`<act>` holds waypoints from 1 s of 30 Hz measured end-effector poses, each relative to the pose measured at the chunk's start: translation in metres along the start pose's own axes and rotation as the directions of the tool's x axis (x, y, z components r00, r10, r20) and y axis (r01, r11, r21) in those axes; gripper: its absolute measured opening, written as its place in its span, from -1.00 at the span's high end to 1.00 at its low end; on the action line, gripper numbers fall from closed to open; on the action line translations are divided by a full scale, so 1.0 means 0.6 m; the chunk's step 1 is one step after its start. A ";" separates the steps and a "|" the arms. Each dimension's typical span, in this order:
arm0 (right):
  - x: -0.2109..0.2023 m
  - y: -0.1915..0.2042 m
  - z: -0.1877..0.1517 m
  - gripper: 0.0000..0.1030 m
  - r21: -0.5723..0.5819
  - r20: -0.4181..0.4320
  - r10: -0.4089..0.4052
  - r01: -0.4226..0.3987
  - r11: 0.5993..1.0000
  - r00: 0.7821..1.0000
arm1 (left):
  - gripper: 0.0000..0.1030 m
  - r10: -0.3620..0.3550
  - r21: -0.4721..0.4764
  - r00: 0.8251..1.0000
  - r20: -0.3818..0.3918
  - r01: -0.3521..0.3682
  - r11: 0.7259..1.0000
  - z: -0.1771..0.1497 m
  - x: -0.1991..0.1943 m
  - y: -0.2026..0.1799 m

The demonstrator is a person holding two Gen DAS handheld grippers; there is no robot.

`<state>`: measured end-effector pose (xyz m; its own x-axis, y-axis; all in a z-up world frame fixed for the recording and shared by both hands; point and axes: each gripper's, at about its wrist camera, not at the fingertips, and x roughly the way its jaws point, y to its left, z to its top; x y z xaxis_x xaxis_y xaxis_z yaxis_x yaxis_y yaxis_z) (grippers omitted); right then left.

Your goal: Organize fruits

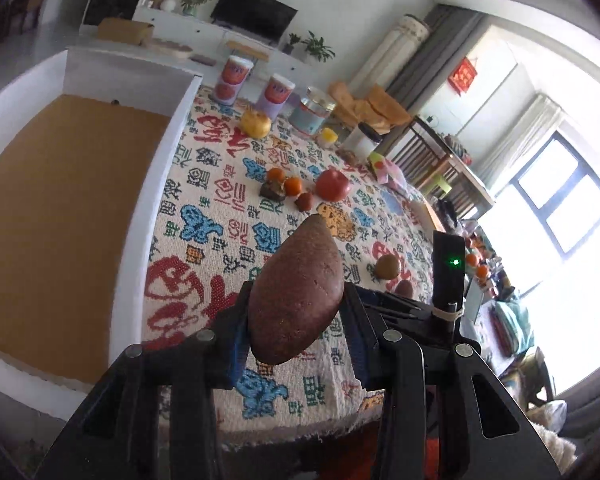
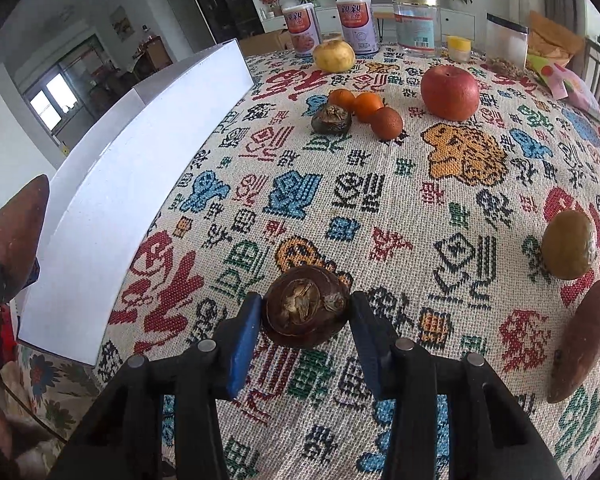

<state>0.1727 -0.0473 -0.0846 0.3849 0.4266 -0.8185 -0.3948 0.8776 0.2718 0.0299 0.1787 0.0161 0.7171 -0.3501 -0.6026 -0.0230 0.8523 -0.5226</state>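
Note:
My left gripper [image 1: 296,312] is shut on a reddish-brown sweet potato [image 1: 296,292] and holds it above the patterned tablecloth, beside the white box [image 1: 140,216] with a brown floor. My right gripper [image 2: 306,316] is shut on a dark brown round fruit [image 2: 306,310] low over the cloth. The left gripper's sweet potato shows at the right wrist view's left edge [image 2: 16,236]. On the cloth lie a red apple [image 2: 450,92], three small oranges [image 2: 366,106], another dark fruit [image 2: 332,119], a yellow pear [image 2: 334,55], a kiwi [image 2: 568,244] and a second sweet potato [image 2: 584,344].
The white box wall [image 2: 140,200] runs along the cloth's left edge. Two tall cans [image 2: 358,24], a clear jar [image 2: 416,26], a small yellow cup [image 2: 459,46] and snack bags [image 2: 556,40] stand along the table's far side. The table's front edge drops off near me.

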 end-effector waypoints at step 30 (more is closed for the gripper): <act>-0.089 0.065 -0.021 -0.69 -0.042 0.185 -0.141 0.152 0.988 0.972 | -0.80 0.228 0.109 0.971 0.071 -0.235 0.966 -0.007 0.039 0.011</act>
<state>0.1264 -0.0382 -0.0368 0.5845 0.3314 -0.7406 -0.3670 0.9221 0.1229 0.0435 0.1748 -0.0039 0.7404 -0.1181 -0.6617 -0.1150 0.9476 -0.2979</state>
